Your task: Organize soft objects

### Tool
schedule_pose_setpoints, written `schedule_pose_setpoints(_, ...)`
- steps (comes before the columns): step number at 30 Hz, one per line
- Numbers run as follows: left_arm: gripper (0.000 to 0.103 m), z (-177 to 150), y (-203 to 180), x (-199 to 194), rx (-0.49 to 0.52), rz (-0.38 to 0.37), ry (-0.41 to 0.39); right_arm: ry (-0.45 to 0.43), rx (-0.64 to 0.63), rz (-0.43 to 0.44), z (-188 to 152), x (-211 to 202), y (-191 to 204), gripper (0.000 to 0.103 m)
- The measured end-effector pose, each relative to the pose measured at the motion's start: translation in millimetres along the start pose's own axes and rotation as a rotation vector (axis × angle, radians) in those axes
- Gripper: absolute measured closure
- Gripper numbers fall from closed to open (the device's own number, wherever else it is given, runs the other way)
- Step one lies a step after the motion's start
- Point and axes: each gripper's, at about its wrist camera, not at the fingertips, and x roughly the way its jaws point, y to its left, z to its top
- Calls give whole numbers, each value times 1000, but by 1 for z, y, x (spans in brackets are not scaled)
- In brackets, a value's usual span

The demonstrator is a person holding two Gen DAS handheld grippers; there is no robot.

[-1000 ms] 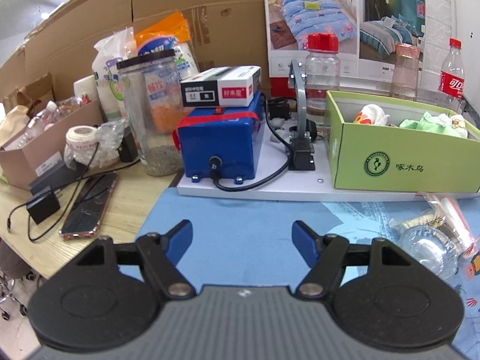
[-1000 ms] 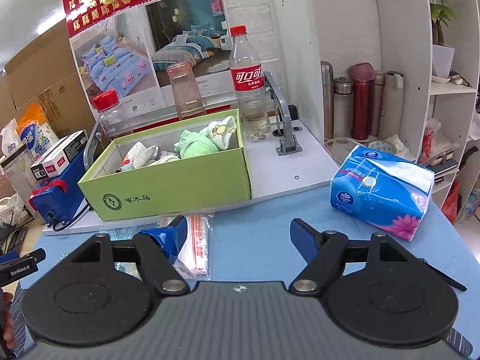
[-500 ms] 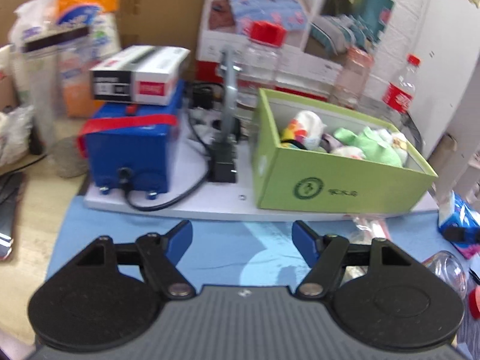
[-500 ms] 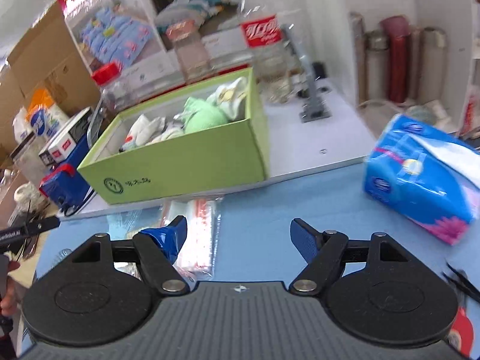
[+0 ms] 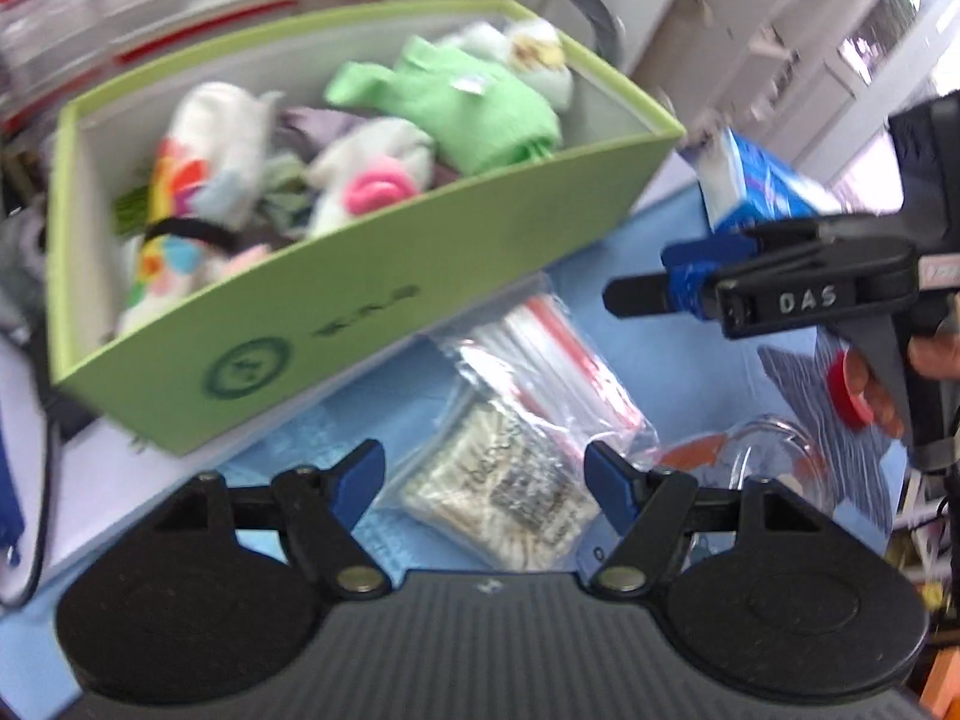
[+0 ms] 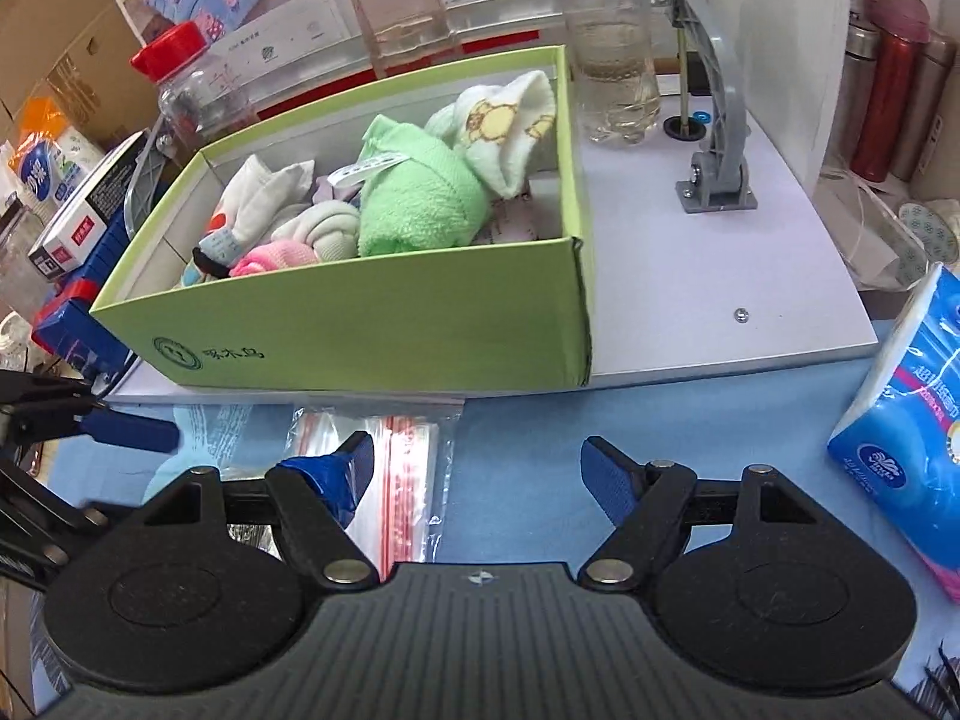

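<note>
A green cardboard box (image 5: 336, 324) (image 6: 360, 330) holds several soft items: a green towel (image 5: 456, 102) (image 6: 414, 204), white printed socks (image 5: 204, 150) (image 6: 510, 120) and a pink-and-white roll (image 5: 378, 180) (image 6: 282, 255). My left gripper (image 5: 486, 480) is open and empty above a stack of clear zip bags (image 5: 528, 396) (image 6: 396, 462) in front of the box. My right gripper (image 6: 477, 468) is open and empty in front of the box's right corner; it also shows from the side in the left wrist view (image 5: 672, 282).
A blue tissue pack (image 6: 900, 414) (image 5: 756, 180) lies right of the box. Behind the box stand a cola bottle (image 6: 606, 42), clear jars (image 6: 198, 90) and a grey bracket (image 6: 714, 138) on a white board. A clear glass (image 5: 768, 456) sits at the left gripper's right.
My left gripper has swung right and closer, from the blue pump box to above the zip bags. My right gripper has moved in toward the green box. Both stayed open.
</note>
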Motion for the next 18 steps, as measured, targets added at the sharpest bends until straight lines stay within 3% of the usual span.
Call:
schedule_pose_setpoints(6,30,27,1,32,19,-68,120,-20,14,-10,1,-5,-7,41)
schedule_pose_setpoints(9,30,30,7,39,21,-16,157,-16,21,-12,-1,-5,-8,41)
schedule_pose_setpoints(11,30,27,15,41,-3,-27,176,-14,32,-7,0,-3,-9,41)
schedule_pose_setpoints(14,29,23,24,38,-15,-8,170,-6,26,-19,2,0,-5,41)
schedule_pose_setpoints(18,28,13,37,25,-28,74,147,22,-1,-1,3,4,7,41)
